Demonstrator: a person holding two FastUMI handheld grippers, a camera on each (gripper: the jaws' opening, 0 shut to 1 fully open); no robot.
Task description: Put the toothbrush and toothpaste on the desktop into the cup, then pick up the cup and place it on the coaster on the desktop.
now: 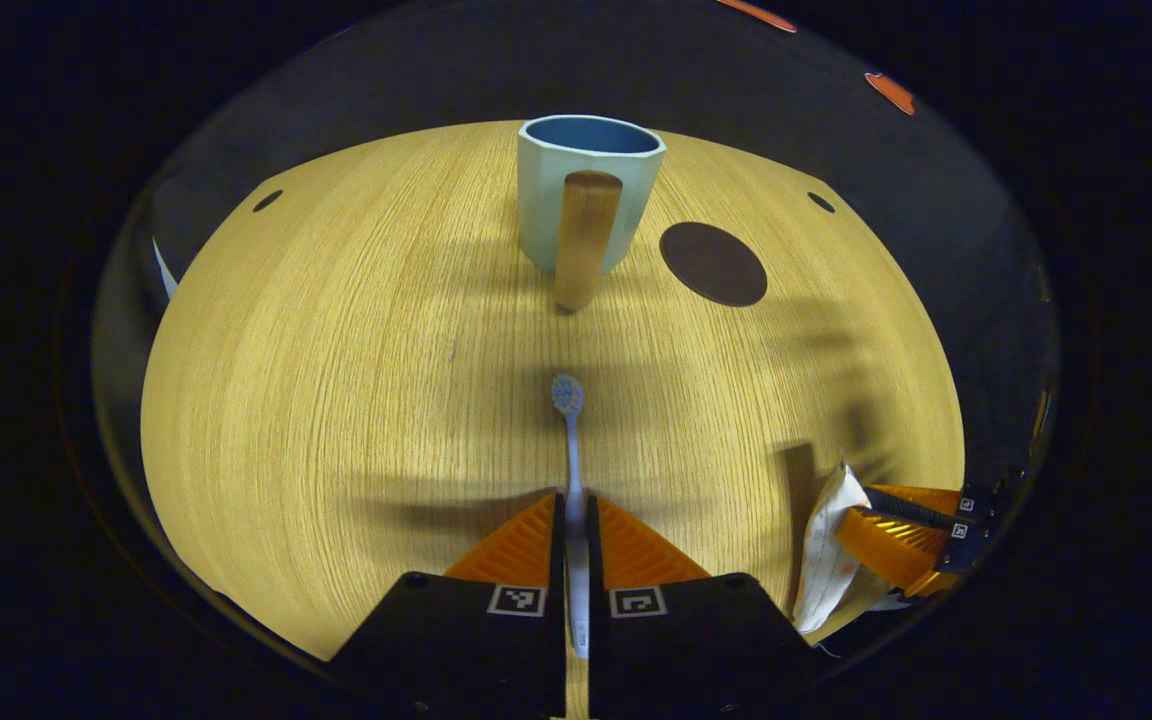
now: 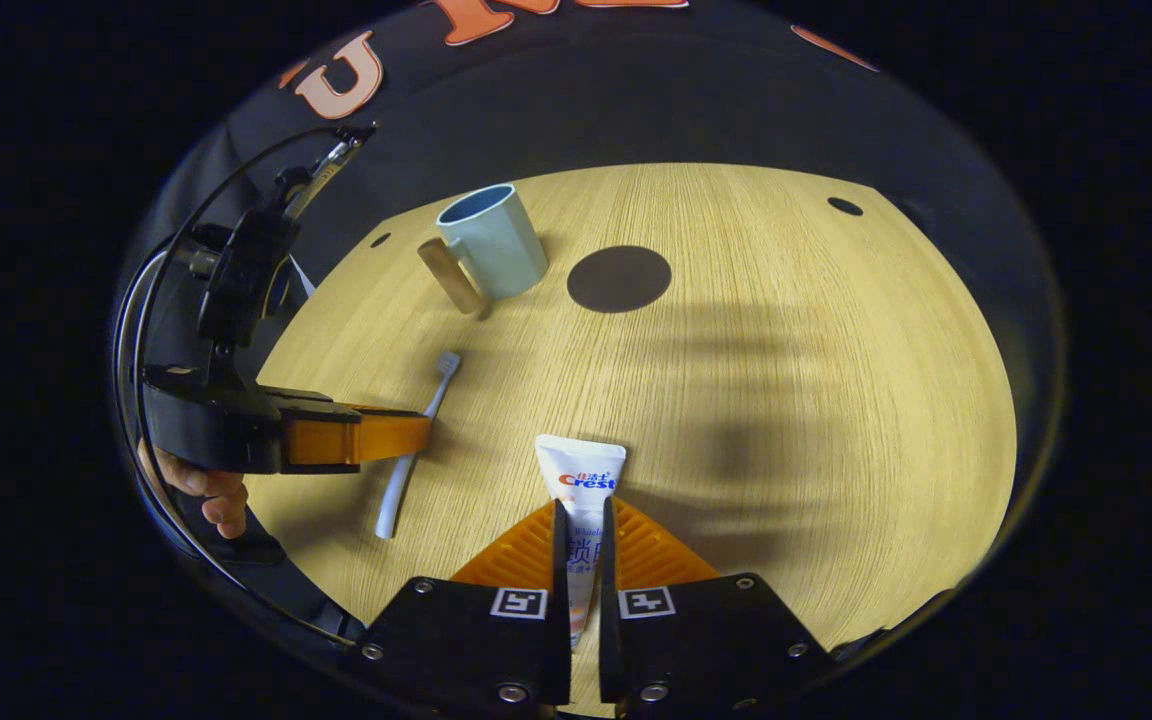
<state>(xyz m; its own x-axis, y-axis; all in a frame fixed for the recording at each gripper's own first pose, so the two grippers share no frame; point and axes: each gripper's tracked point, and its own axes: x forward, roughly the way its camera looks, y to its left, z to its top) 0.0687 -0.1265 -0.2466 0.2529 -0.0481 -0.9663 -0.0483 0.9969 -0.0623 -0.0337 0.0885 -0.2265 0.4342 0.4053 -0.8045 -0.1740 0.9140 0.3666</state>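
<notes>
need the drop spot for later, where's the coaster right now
The coaster lies flat on the wooden desktop just beside the cup, on the side away from its handle; in the left gripper view it sits right of the cup, apart from it.

The left tongs (image 1: 576, 515) clamp the toothbrush (image 1: 572, 470), its head pointing toward the cup (image 1: 588, 190) beside the coaster (image 1: 713, 263).

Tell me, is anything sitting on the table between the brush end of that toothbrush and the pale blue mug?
Nothing: in the left gripper view, bare wooden desktop separates the toothbrush head from the wooden-handled pale blue mug.
</notes>
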